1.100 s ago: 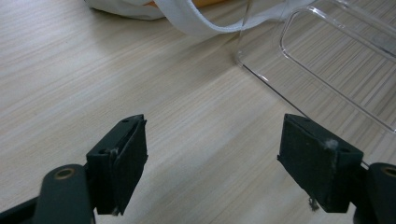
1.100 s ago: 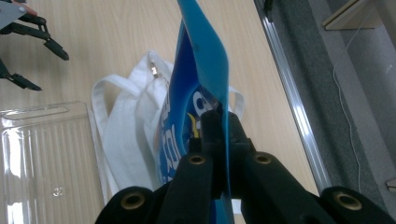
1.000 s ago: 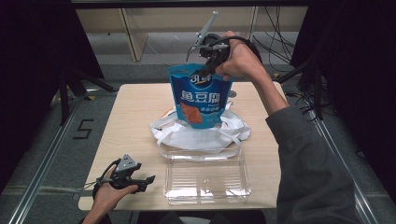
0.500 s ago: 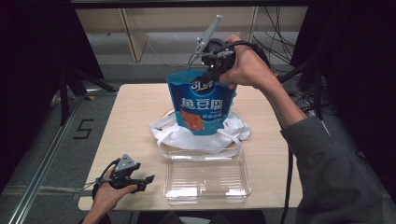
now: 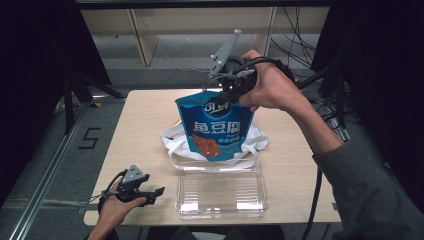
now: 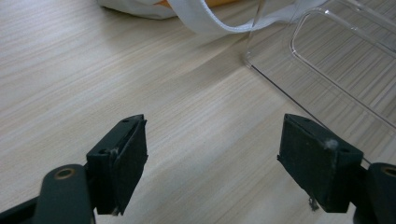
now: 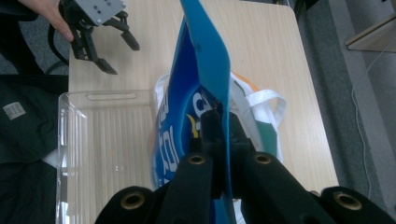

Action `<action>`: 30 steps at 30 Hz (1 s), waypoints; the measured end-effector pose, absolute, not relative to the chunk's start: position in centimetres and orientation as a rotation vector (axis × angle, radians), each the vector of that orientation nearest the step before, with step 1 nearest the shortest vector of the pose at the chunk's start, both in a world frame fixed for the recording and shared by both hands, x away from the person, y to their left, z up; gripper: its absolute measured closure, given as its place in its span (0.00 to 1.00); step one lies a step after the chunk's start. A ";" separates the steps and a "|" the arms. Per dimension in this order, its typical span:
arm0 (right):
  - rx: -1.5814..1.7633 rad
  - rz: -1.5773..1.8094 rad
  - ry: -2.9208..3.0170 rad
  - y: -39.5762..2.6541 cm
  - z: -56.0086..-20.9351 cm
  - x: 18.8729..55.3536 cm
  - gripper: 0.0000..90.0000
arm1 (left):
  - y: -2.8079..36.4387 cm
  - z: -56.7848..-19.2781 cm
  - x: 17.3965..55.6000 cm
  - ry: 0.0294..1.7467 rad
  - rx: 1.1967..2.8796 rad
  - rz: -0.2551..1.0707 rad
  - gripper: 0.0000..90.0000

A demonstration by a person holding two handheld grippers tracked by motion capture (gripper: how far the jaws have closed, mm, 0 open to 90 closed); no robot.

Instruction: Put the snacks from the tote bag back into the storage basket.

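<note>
The right gripper [image 5: 225, 95] is pinching the top edge of a blue snack pouch [image 5: 216, 127], its jaws clamped together on the thin seam, and is holding the pouch up in the air above the middle of the table [image 5: 145, 130]. In the right gripper view the two black jaws are meeting on the pouch's [image 7: 205, 60] upper rim, with the bag hanging edge-on below them. The pouch is hanging upright with its printed face towards the near edge of the table, its bottom sitting in front of a white cloth bag [image 5: 252, 137] that is lying crumpled at the centre of the table.

Just in front of the cloth bag, towards the near edge, a clear plastic tray [image 5: 222, 192] is standing with nothing visible inside it. From above, the pouch's lower edge is overlapping the tray's far rim; whether it is touching the tray or the cloth bag cannot be told.

The left gripper [image 5: 150, 192] is resting in the person's hand [image 5: 114, 207] at the near left corner of the table, well apart from the pouch. Its jaws are standing wide apart with nothing between them. In the left gripper view they are pointing across bare tabletop [image 6: 116, 70] towards the tray's corner [image 6: 261, 65] and a white strap [image 6: 205, 21] of the cloth bag.
</note>
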State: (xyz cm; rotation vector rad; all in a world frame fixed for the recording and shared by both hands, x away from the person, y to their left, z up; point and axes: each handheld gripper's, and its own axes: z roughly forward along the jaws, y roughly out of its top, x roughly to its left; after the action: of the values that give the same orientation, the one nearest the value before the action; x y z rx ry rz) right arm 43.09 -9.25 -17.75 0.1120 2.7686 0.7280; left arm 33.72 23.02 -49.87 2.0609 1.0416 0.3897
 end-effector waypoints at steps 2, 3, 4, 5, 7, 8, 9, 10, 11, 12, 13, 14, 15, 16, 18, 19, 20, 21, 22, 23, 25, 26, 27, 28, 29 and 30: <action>0.117 0.731 2.776 -9.4 -18.0 42.7 1.00 | 23.2 -49.8 33.7 1.019 2.084 0.383 0.25; 0.106 0.733 2.776 -9.4 -18.1 42.6 1.00 | 23.3 -49.8 33.8 1.017 2.089 0.383 0.25; 0.119 0.730 2.783 -9.5 -18.1 42.3 1.00 | 23.1 -49.9 33.7 1.050 2.054 0.393 0.25; 0.094 0.737 2.774 -9.5 -18.1 42.3 1.00 | 23.1 -49.9 33.8 1.047 2.058 0.389 0.25; 0.117 0.729 2.790 -9.7 -18.2 41.8 1.00 | 23.1 -49.9 33.8 1.050 2.054 0.380 0.25; 0.105 0.726 2.782 -9.8 -18.2 41.6 1.00 | 23.1 -49.9 33.8 1.051 2.056 0.380 0.25; 0.082 0.730 2.787 -9.8 -18.3 41.5 1.00 | 23.0 -49.9 33.8 1.055 2.061 0.385 0.25; 0.078 0.735 2.780 -9.9 -18.3 41.3 1.00 | 23.0 -50.0 33.8 1.053 2.058 0.390 0.25; 0.099 0.730 2.785 -9.9 -18.4 41.0 1.00 | 23.0 -50.0 33.8 1.048 2.054 0.384 0.25; 0.092 0.735 2.793 -10.0 -18.5 40.9 1.00 | 23.0 -49.9 33.7 1.050 2.062 0.396 0.25; 0.076 0.738 2.790 -10.0 -18.6 40.9 1.00 | 22.9 -50.0 33.7 1.049 2.039 0.398 0.25; 0.074 0.744 2.800 -10.1 -18.8 40.8 1.00 | 23.0 -50.0 33.8 1.051 2.051 0.384 0.25; 0.088 0.747 2.802 -10.1 -19.0 40.7 1.00 | 23.1 -49.9 33.8 1.053 2.065 0.381 0.25; 0.090 0.745 2.811 -10.2 -19.3 40.6 1.00 | 23.1 -49.9 33.8 1.051 2.054 0.383 0.25; 0.060 0.756 2.833 -10.2 -19.8 40.6 1.00 | 23.1 -49.9 33.8 1.052 2.053 0.381 0.25; 0.063 0.766 2.853 -10.2 -20.1 40.6 1.00 | 23.0 -50.0 33.8 1.053 2.048 0.387 0.25; 0.101 0.757 2.861 -10.3 -20.4 40.4 1.00 | 23.0 -50.0 33.8 1.053 2.044 0.387 0.25; 0.100 0.741 2.858 -10.3 -20.6 40.4 1.00 | 23.0 -50.0 33.8 1.053 2.047 0.386 0.25; 0.078 0.745 2.853 -10.2 -20.8 40.5 1.00 | 23.0 -50.0 33.8 1.052 2.046 0.387 0.25; 0.064 0.752 2.856 -10.2 -21.0 40.5 1.00 | 23.1 -50.0 33.8 1.052 2.048 0.385 0.25; 0.054 0.748 2.863 -10.1 -21.4 40.5 1.00 | 23.1 -49.9 33.8 1.051 2.049 0.382 0.25; 0.047 0.743 2.861 -10.1 -21.4 40.5 1.00 | 23.1 -49.9 33.8 1.051 2.049 0.383 0.25; 0.052 0.747 2.862 -10.1 -21.6 40.5 1.00 | 23.1 -49.9 33.8 1.051 2.048 0.383 0.25; 0.053 0.747 2.865 -10.1 -21.7 40.5 1.00 | 23.1 -49.9 33.8 1.052 2.047 0.383 0.25; 0.052 0.742 2.863 -10.1 -21.8 40.4 1.00 | 23.1 -49.9 33.8 1.051 2.049 0.384 0.25; 0.052 0.745 2.870 -10.0 -22.0 40.4 1.00 | 23.1 -49.9 33.8 1.049 2.049 0.383 0.25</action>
State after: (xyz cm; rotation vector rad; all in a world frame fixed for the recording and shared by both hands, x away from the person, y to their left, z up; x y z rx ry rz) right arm 40.42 -10.04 -21.97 0.0517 2.8701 0.7447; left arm 33.78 23.07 -49.92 2.0494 1.0495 0.3827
